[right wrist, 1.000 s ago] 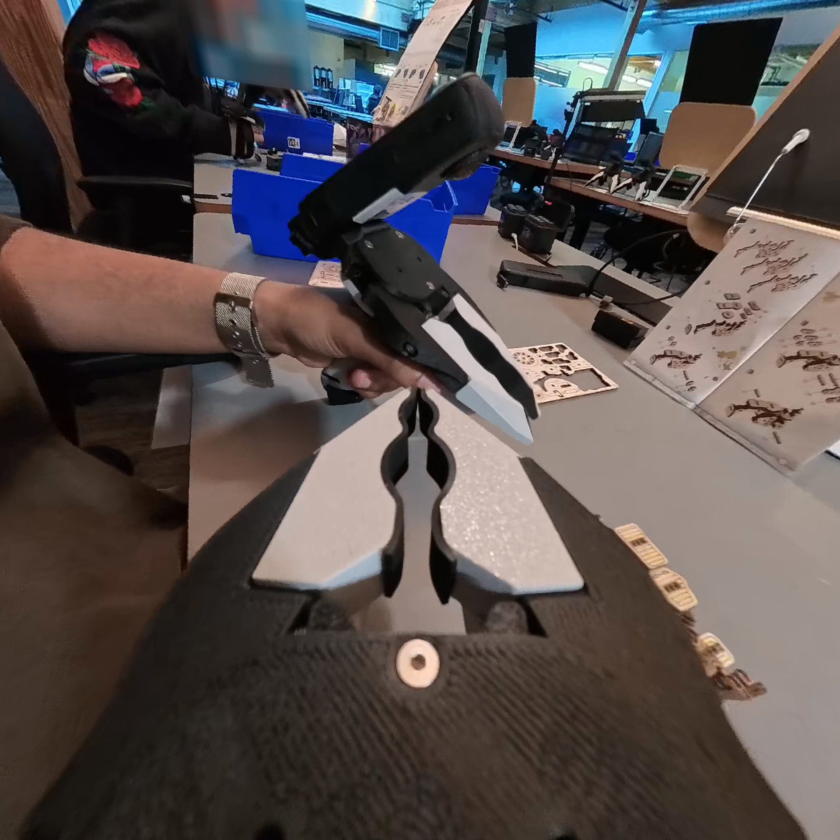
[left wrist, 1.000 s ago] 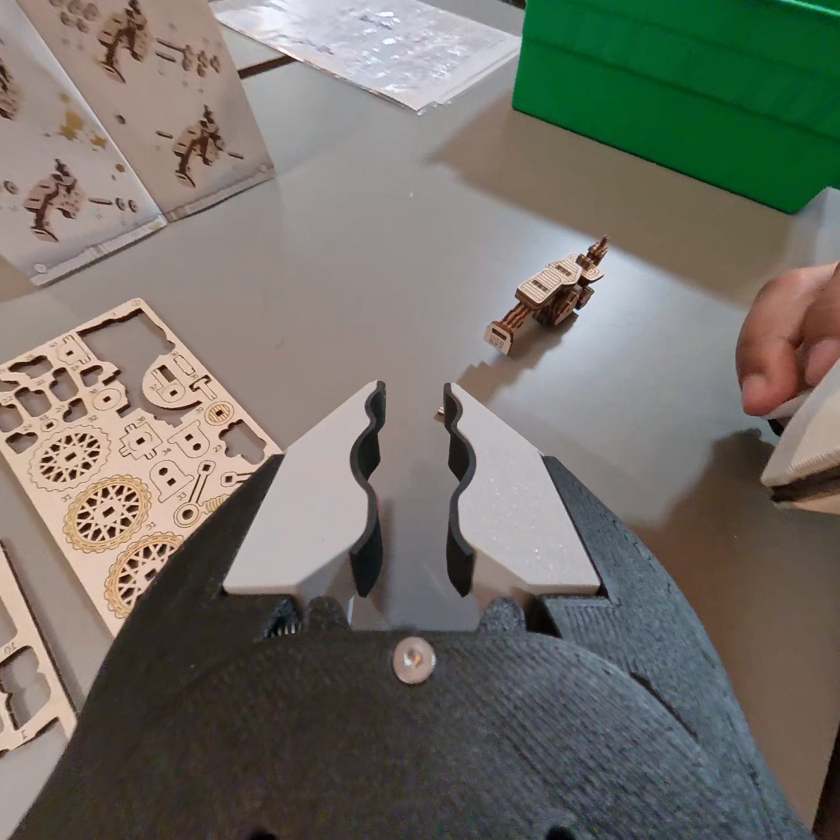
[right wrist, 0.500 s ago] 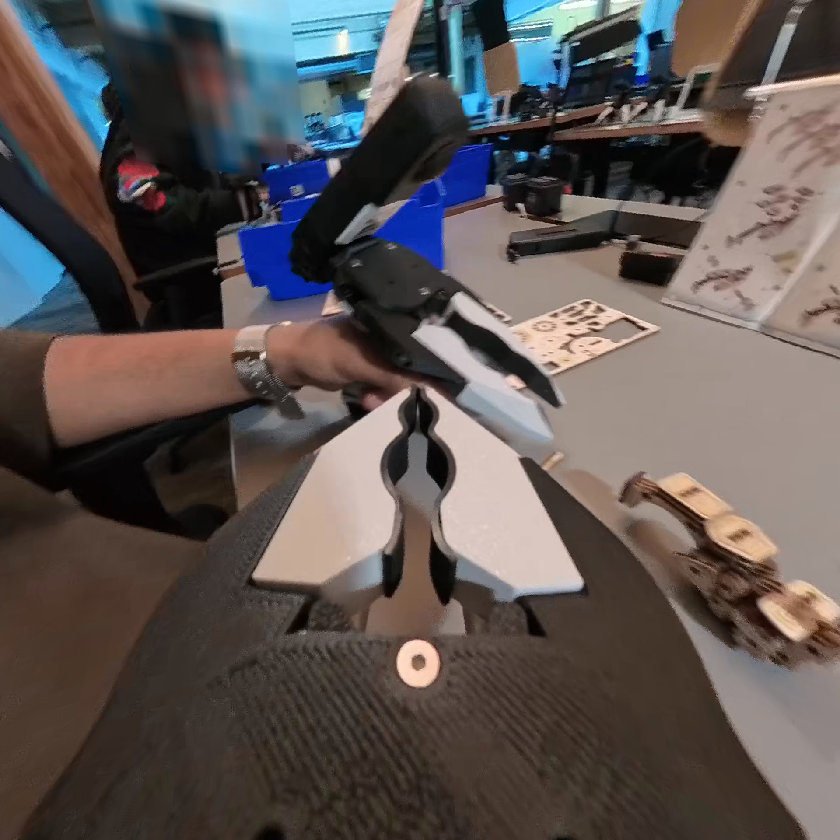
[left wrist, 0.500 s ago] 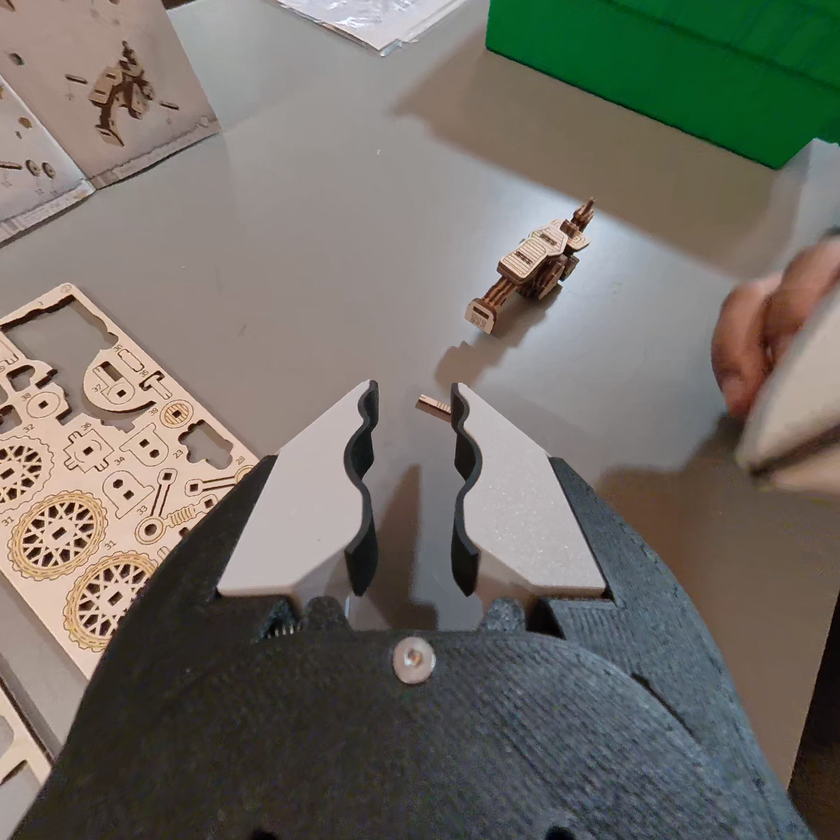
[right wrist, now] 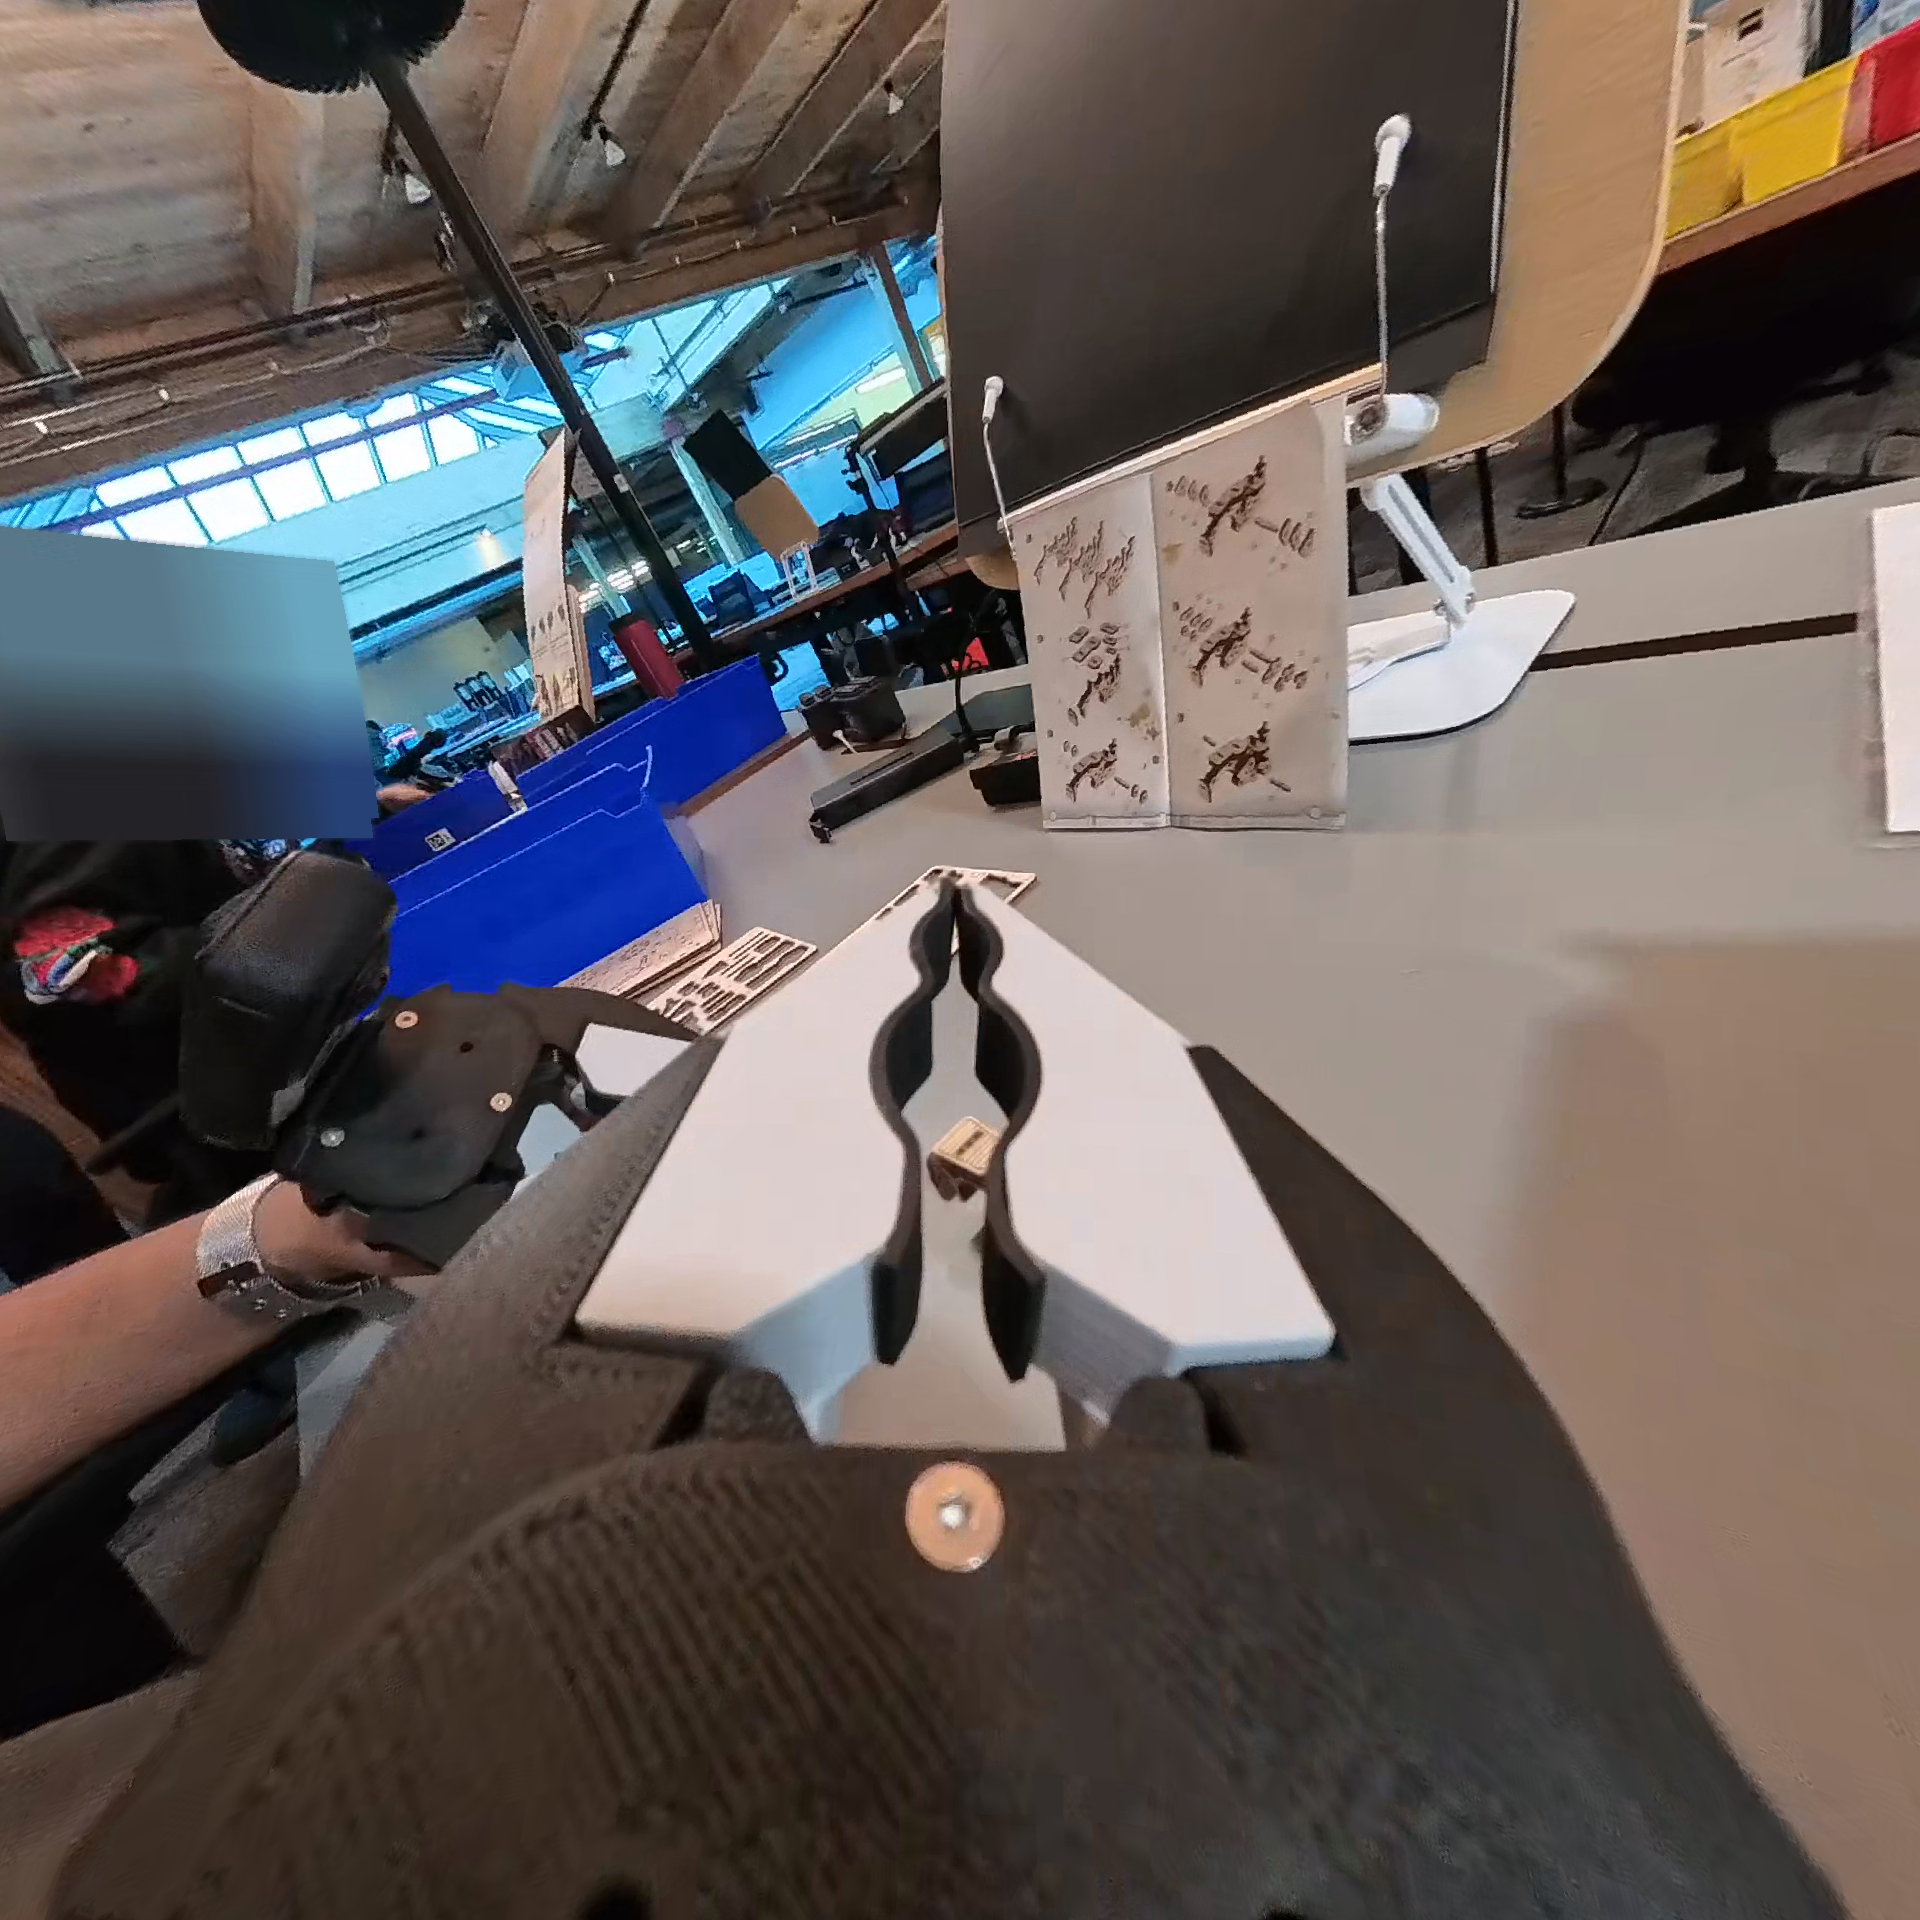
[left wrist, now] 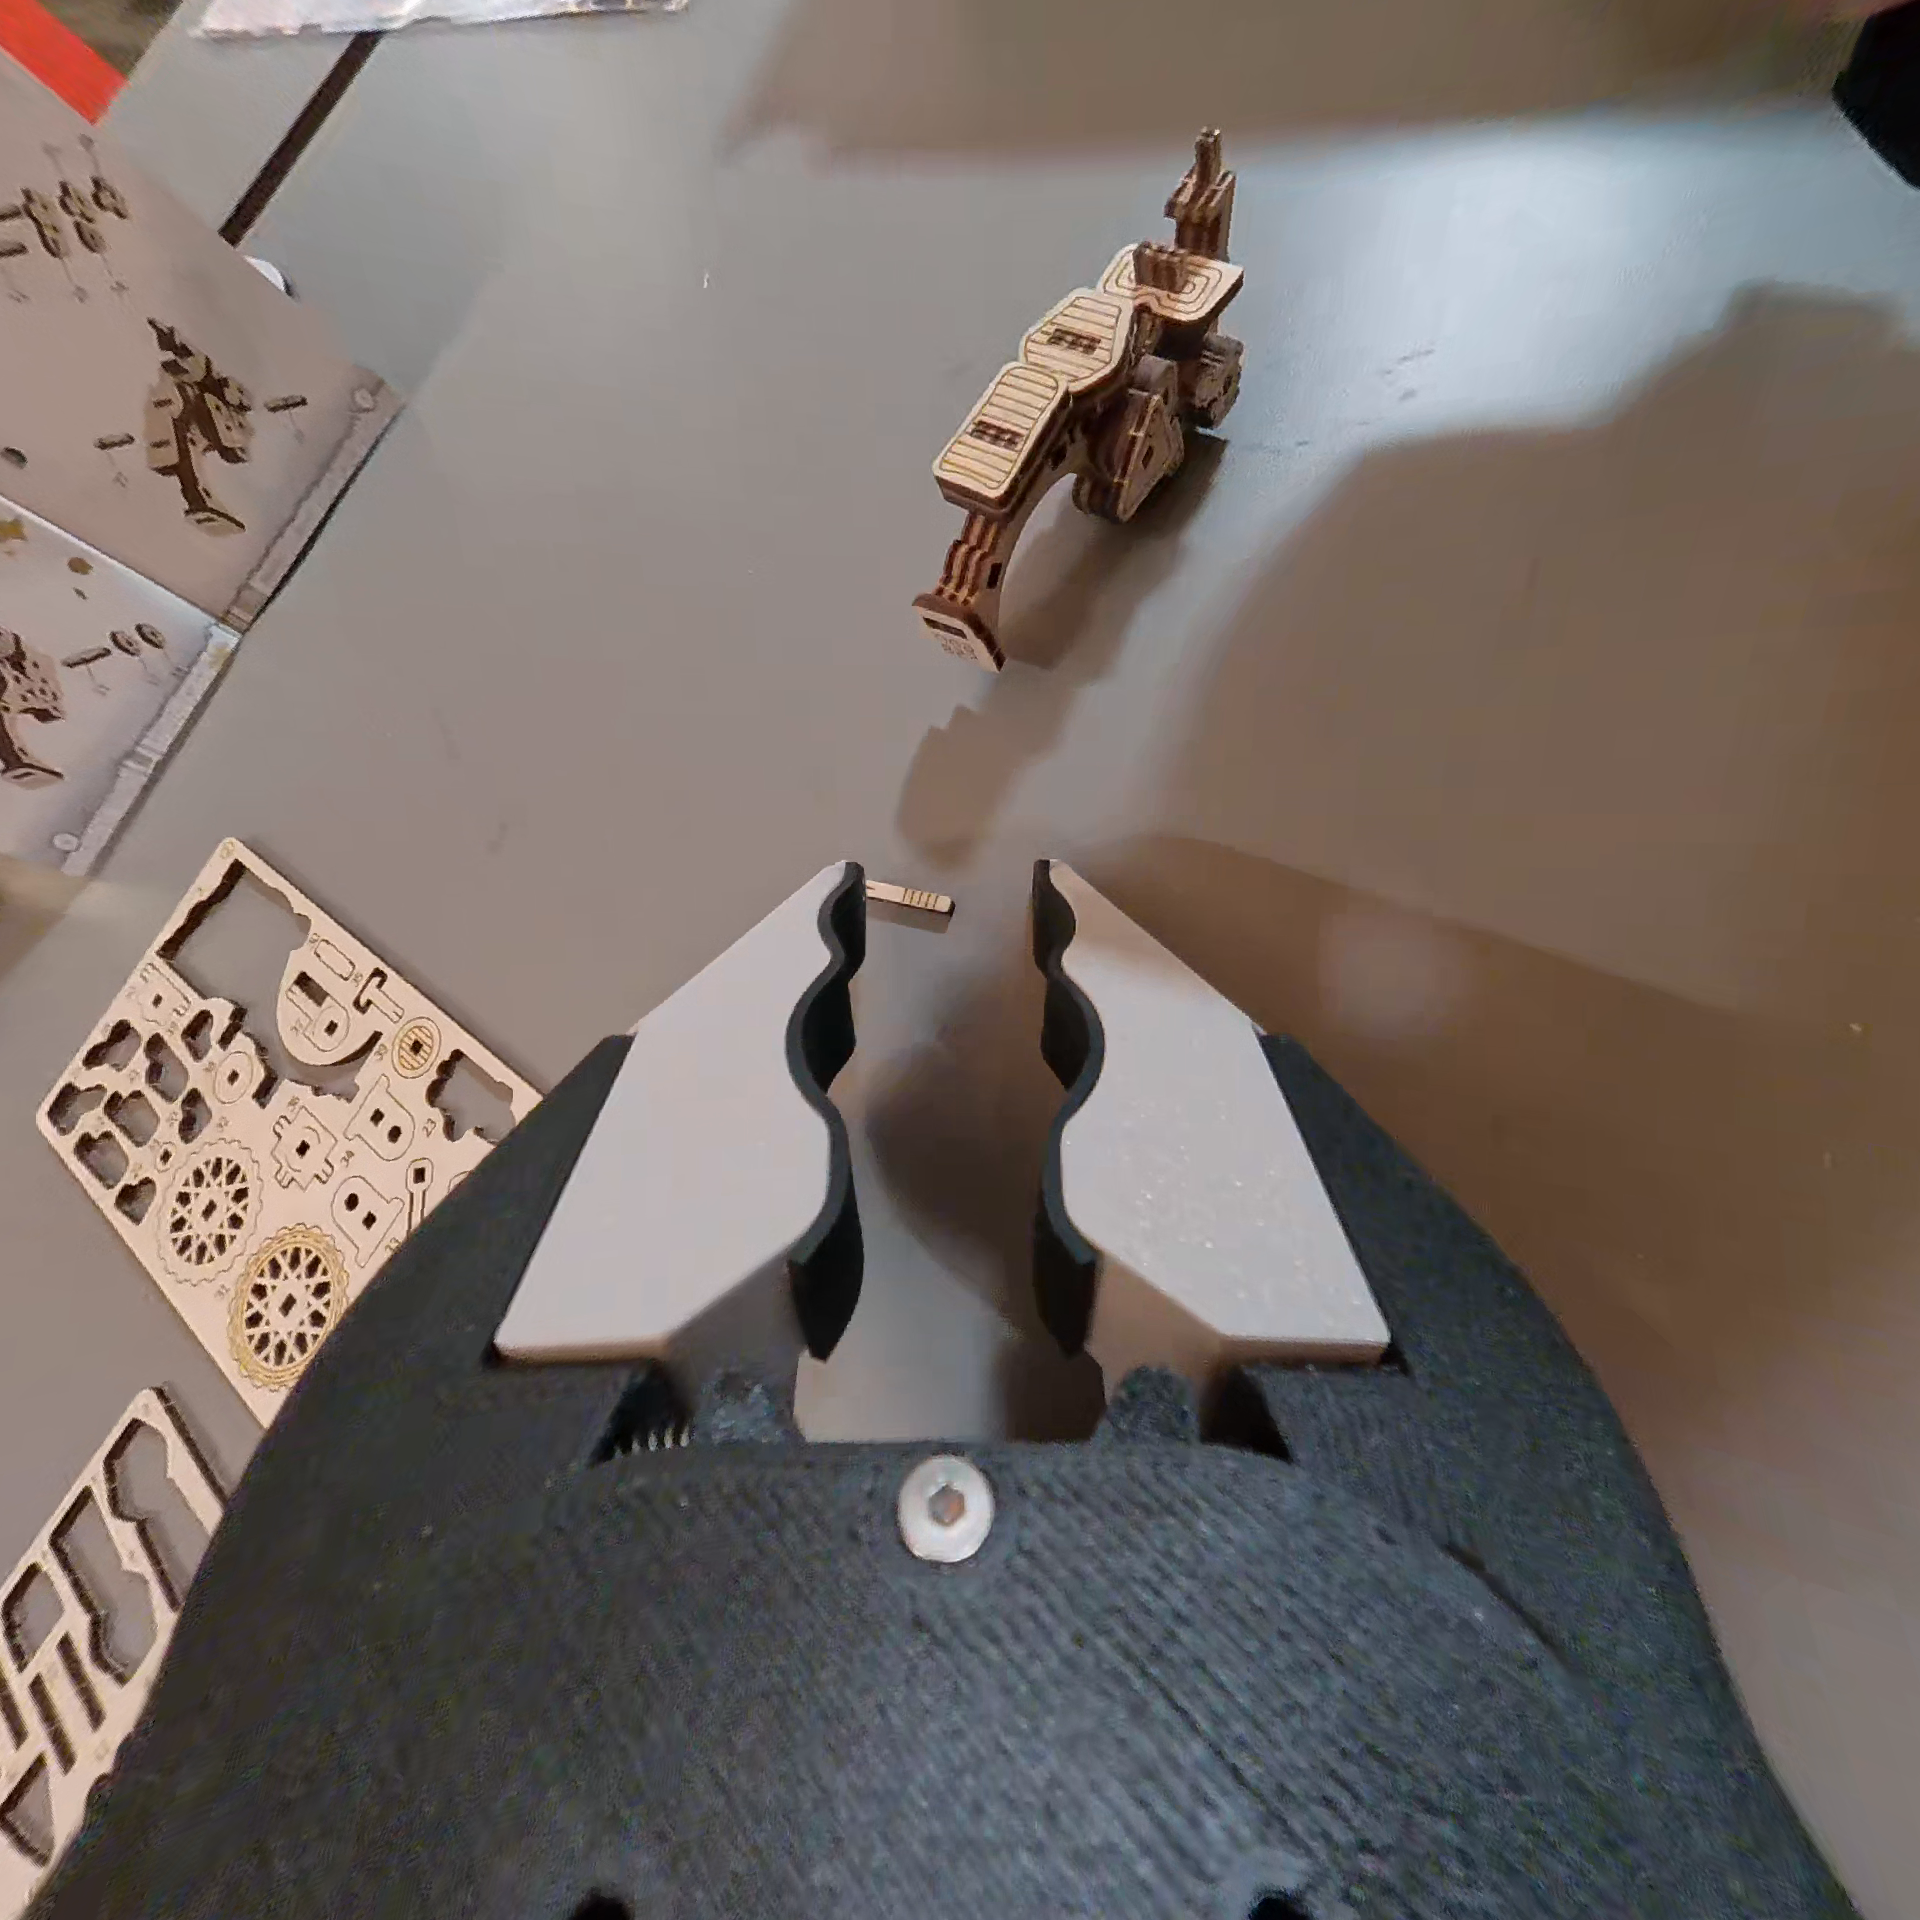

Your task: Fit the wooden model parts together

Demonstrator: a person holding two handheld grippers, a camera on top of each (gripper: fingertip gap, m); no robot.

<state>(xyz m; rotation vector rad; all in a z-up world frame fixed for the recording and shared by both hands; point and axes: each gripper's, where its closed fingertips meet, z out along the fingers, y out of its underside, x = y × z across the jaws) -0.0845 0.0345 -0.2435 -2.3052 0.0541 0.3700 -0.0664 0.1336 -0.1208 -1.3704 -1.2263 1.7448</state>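
At the far left of the left wrist view, instruction sheets (left wrist: 156,416) leaned up from the grey table (left wrist: 623,520), and below them lay a punched-out wooden parts sheet (left wrist: 270,1132) with gear shapes still in it. The left gripper (left wrist: 948,883) hung over the table with its fingers spread and nothing between them. A small wooden peg (left wrist: 914,902) lay flat just ahead of the tips, touching or almost touching the left finger (left wrist: 717,1091). Further on and to the right stood the half-built wooden model (left wrist: 1091,416), well apart from the peg.

In the right wrist view the right gripper (right wrist: 956,904) was closed at the tips, empty as far as could be seen. Through the gap between its fingers a pale end of the model (right wrist: 964,1151) showed on the table below.

The step in hand looked like picking up the loose peg. The next move would call for centring the spread fingers on it, lowering to the tabletop and closing gently, since so thin a piece could skid aside. The right gripper would then likely need to steady the model.
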